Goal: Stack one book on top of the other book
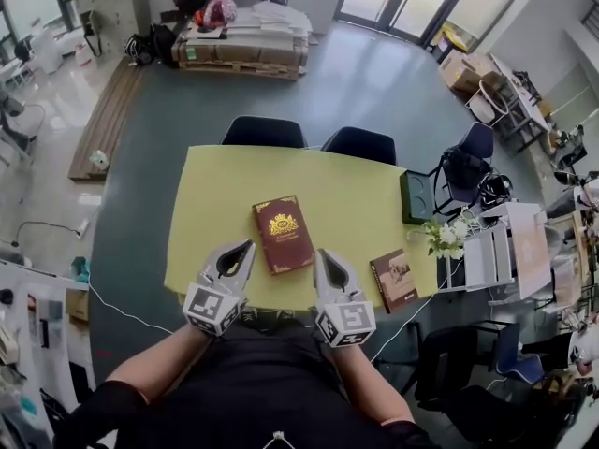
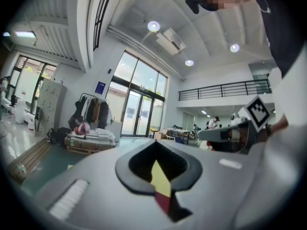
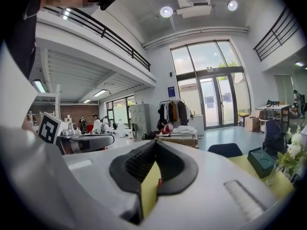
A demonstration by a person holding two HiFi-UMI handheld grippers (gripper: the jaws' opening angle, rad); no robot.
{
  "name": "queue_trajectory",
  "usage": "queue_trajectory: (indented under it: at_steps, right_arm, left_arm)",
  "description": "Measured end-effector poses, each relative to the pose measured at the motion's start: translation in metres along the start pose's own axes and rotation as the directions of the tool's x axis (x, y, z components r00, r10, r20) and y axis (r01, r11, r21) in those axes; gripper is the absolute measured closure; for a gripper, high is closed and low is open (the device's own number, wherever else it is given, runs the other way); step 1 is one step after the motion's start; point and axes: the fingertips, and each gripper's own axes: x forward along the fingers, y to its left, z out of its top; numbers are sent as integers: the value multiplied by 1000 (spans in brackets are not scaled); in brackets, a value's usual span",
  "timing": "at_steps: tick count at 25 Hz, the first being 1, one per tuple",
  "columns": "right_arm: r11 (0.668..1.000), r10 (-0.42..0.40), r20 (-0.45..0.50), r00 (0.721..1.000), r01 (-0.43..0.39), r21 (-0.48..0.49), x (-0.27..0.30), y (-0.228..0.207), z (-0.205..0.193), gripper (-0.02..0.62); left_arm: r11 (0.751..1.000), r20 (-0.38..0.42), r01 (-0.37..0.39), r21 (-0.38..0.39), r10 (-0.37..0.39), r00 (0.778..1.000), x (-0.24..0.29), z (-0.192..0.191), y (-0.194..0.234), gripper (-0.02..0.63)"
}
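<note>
Left gripper [image 1: 245,247] and right gripper [image 1: 322,253] at the yellow table's [image 1: 211,204] near edge: jaws pressed together, nothing held. Red book [image 1: 283,234] lies just beyond, between them. Brown book [image 1: 394,280] lies at the near right corner. Far-side chairs [image 1: 263,131] are partly hidden by the tabletop.

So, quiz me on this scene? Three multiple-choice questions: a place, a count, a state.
1. Where does the small brown hardback book lie? A) on a chair B) near the yellow table's right front corner C) on the floor
2. How many books lie on the table? A) one B) four C) two
3. How do the grey left gripper and right gripper stand? A) both shut, empty B) both clamping a book C) both wide open
Answers: 1 B, apart from the dark red gold-ornamented book. 2 C, only those two show. 3 A, each gripper view shows jaws together, nothing between.
</note>
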Motion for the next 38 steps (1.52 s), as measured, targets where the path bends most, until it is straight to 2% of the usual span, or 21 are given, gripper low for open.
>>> queue_trajectory:
  at_steps: [7,16,25,38]
  right_arm:
    - [999,38,-45,998,-38,-10,29,-18,-2,592]
    - [997,76,-118,990,-75,14,55,-57,-35,592]
    - [996,91,-190,978,-89,21,78,-86,-97,592]
    - [993,121,-293,949,-114,43,114,-106,-199,592]
  left_arm:
    - [999,-27,-43,-1,43,999,25,-1,12,598]
    - [995,-85,-100,-25,97,992,55,-28,14,598]
    - [989,-140,-142,-49,134,981,80,-76,22,598]
    - [969,-255,-229,-94,199,946,100,-180,44,598]
